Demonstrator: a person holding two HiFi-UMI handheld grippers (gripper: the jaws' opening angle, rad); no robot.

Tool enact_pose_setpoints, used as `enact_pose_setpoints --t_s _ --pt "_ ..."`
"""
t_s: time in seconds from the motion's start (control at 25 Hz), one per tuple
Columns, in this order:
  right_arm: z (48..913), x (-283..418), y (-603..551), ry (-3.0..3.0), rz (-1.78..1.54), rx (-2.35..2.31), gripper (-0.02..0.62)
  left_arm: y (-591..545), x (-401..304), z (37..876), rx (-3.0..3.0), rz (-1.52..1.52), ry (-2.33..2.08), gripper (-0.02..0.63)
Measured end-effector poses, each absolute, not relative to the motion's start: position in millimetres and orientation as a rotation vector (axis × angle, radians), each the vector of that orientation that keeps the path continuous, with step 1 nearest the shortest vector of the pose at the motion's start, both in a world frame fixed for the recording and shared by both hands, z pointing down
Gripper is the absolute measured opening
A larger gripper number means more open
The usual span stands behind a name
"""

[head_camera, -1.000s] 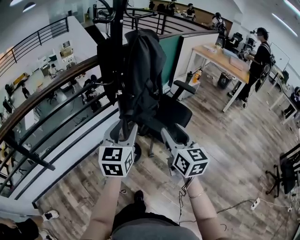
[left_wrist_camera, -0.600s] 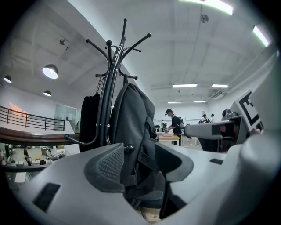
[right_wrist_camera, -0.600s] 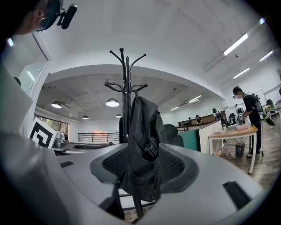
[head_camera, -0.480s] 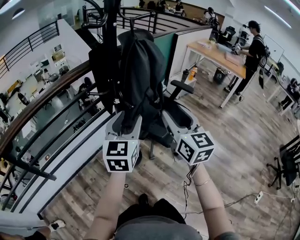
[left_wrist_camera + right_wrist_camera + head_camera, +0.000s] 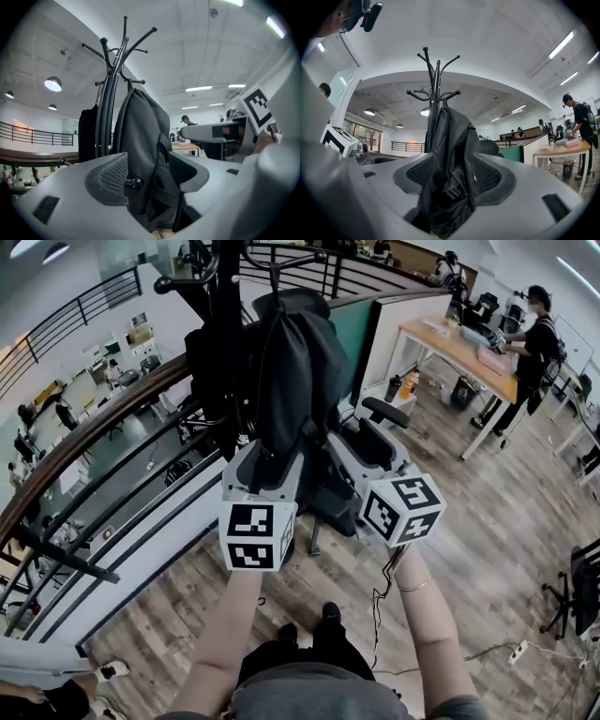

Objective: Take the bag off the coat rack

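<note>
A black backpack hangs by its top loop from the black coat rack. My left gripper and right gripper are both raised at the bag's lower part. In the left gripper view the backpack stands between the opening jaws of the gripper, and the left pad is just clear of the fabric. In the right gripper view the backpack fills the gap of the gripper, whose jaws are also opening. The rack's hooks rise above the bag.
A second dark item hangs on the rack's left side. A black office chair stands behind the bag, with a green partition beyond. A wooden-topped railing runs along the left. A person stands by a desk.
Both grippers have risen and moved in toward the lower part of the backpack, side by side. Their jaws stand wider than before.
</note>
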State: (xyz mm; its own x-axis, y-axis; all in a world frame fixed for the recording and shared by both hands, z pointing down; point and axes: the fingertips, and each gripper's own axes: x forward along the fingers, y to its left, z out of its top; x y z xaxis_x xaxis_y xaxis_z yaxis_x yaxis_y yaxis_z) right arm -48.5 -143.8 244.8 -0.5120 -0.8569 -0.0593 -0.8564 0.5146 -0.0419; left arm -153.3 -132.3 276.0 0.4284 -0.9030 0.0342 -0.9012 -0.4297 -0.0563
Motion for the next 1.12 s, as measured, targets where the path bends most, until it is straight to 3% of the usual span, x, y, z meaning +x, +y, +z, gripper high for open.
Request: enact_pose_setpoints --t_s 1.12 --pt "217 -82 -223 2.95 0.088 -0.959 0.301 -177 -133 279 -2.33 -0.219 2.06 0.278"
